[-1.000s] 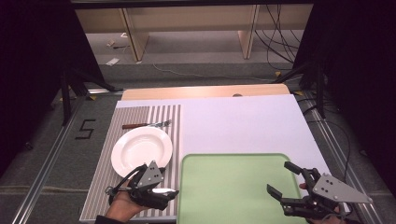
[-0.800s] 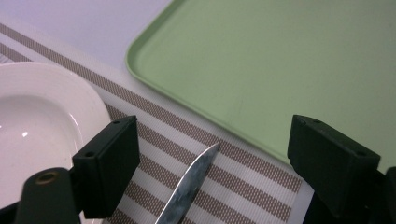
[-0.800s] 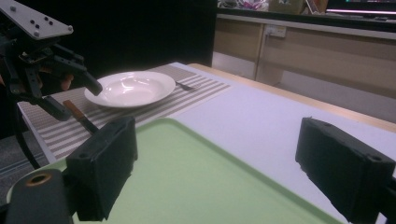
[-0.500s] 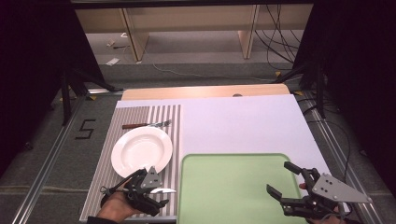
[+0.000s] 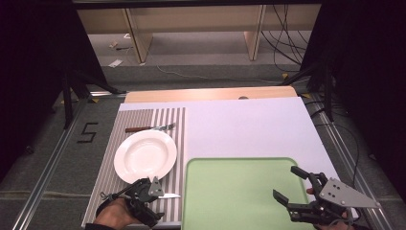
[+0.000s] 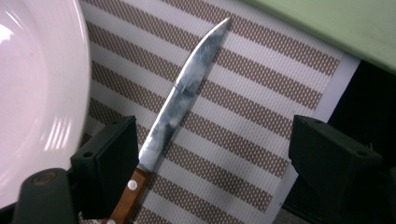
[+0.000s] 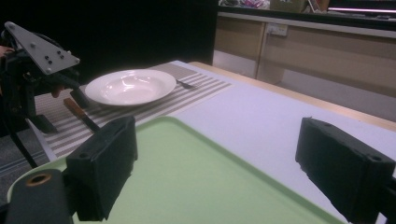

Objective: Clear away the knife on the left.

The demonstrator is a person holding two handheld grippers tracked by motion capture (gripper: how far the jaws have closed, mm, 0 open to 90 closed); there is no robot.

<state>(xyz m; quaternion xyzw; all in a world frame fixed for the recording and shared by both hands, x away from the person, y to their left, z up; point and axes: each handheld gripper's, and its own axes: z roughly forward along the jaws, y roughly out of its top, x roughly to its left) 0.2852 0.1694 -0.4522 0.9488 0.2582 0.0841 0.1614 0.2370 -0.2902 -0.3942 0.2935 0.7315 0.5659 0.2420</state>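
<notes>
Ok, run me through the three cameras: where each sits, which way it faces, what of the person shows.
High view: above the person's side, facing forward and down on the table; the left hand, left tool and right tool enter from below.
Left gripper view: on the left tool, looking down between its open jaws at the knife on the striped mat.
Right gripper view: on the right tool, looking low across the green tray; the left tool shows farther off.
Shared: all three show the white plate.

High view looks down; both gripper views — close, low — share the plate [image 5: 145,155].
</notes>
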